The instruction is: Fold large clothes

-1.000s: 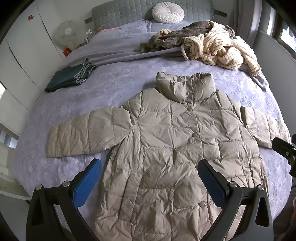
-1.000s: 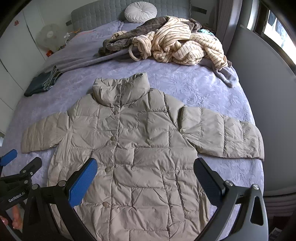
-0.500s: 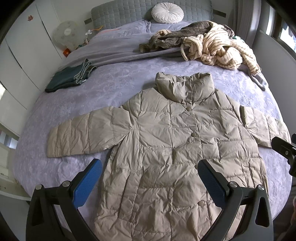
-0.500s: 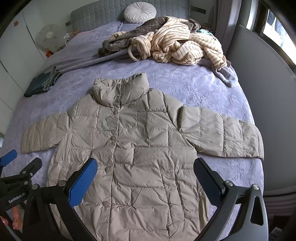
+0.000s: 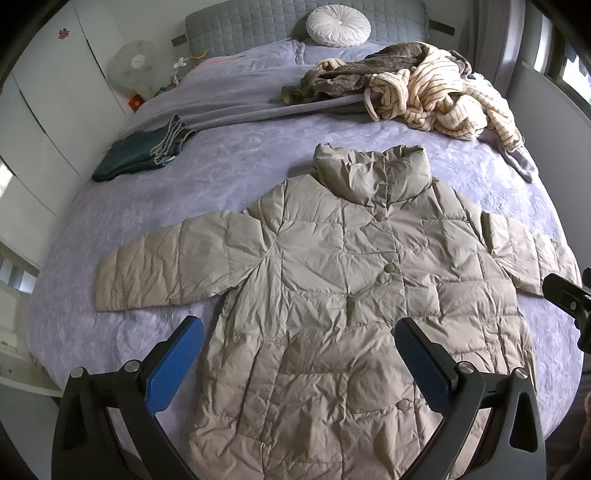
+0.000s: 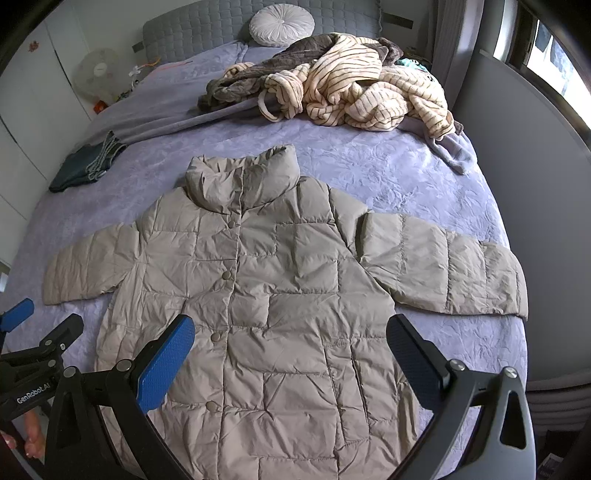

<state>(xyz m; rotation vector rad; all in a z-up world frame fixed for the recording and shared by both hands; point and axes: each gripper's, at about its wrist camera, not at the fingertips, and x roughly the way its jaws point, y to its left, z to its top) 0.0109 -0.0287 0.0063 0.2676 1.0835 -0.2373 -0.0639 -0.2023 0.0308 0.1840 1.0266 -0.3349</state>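
Note:
A beige quilted puffer jacket (image 5: 343, 288) lies flat and buttoned on the purple bed, collar toward the headboard, both sleeves spread out sideways. It also shows in the right wrist view (image 6: 280, 295). My left gripper (image 5: 299, 358) is open and empty, hovering above the jacket's lower left part. My right gripper (image 6: 290, 354) is open and empty, hovering above the jacket's lower right part. The left gripper shows at the left edge of the right wrist view (image 6: 33, 332).
A pile of striped cream and brown clothes (image 5: 424, 92) lies at the far right of the bed (image 5: 229, 158). A folded dark green garment (image 5: 140, 153) lies at the far left. A round white cushion (image 5: 338, 22) leans on the headboard. A grey wall (image 6: 535, 184) borders the right side.
Both views have barely shifted. The jacket has not moved and both grippers stay open.

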